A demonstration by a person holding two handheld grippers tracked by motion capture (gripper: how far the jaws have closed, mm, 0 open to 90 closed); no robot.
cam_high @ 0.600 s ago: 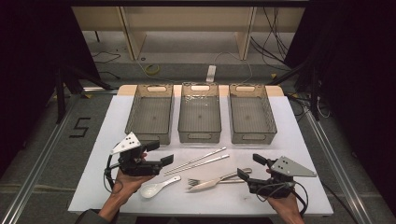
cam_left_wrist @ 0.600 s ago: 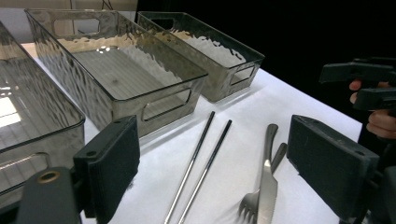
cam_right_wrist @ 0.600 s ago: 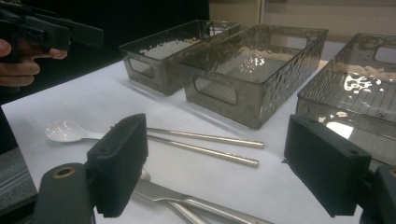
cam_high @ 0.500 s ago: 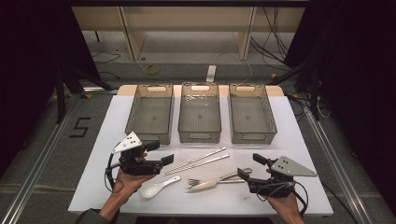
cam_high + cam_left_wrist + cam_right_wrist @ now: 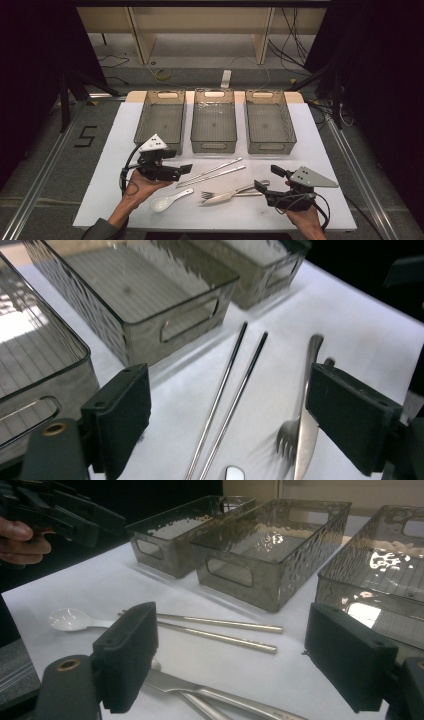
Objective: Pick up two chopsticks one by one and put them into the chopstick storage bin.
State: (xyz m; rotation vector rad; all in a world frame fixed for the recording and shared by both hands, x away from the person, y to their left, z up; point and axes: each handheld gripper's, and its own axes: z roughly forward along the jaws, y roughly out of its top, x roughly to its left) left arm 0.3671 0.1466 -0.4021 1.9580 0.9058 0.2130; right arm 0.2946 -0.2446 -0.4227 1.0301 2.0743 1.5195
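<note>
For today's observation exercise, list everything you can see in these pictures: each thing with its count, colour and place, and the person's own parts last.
Bins: three, clear smoky grey, side by side across the far half of the table, nothing in them.
Chopsticks: two, silver metal, side by side in front of the middle bin.
Spoon: one, white, near edge, by the left hand.
Fork: one, silver, near edge, beside the knife.
Knife: one, silver, near edge, centre.
Table: one, white top.
Left gripper: one, black, jaws open, above the table near the chopsticks.
Right gripper: one, black, jaws open, near the cutlery handles.
Hands: two, each holding one gripper.
</note>
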